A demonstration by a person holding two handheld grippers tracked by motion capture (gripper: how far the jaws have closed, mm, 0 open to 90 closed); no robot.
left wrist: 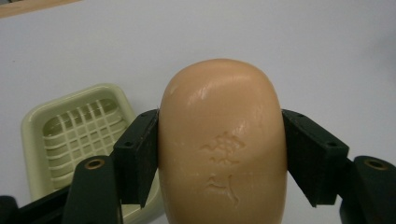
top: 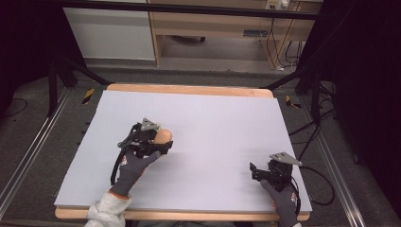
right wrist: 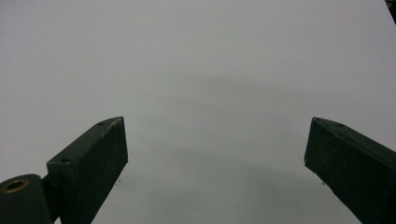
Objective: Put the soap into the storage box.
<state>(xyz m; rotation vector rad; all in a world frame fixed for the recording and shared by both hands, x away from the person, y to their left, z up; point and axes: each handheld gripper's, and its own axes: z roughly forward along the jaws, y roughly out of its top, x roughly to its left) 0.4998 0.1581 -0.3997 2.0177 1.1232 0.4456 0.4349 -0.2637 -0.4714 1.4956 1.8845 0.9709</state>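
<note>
Table (top: 213,118): pale grey sheet over a wooden board, wood edge showing at the far and near sides. Dark floor and cables around it, a cabinet beyond.

Left gripper (top: 158,142): over the left half of the table, roughly mid-depth, held by a gloved hand (top: 135,168) with a white sleeve at the bottom edge of the high view. Grey three-cornered plate on top. Jaws pinch the soap from both sides.

Right gripper (top: 254,171): near the front right corner of the table, low over the sheet, held by the other gloved hand (top: 283,201). Jaws spread wide, nothing between them; in the right gripper view bare grey sheet lies between the two black pads (right wrist: 93,158).

Soap (left wrist: 223,144): tan rounded bar, smooth and glossy, with a stamped mark on its upper face. It sits squarely between the left gripper's pads (left wrist: 140,154), each pad pressed flat against a long side, the bar's rounded end sticking out past the jaw tips. In the high view the soap (top: 164,136) shows as a tan lump at the front of the left gripper. Cannot tell whether it is lifted clear of the sheet or resting on it.

Dish (left wrist: 77,135): pale green soap dish with a slatted grid insert, lying on the sheet below and to the left of the soap in the left gripper view, partly hidden behind the left-hand jaw. Grid is bare; the soap is beside the dish, not in it.
</note>
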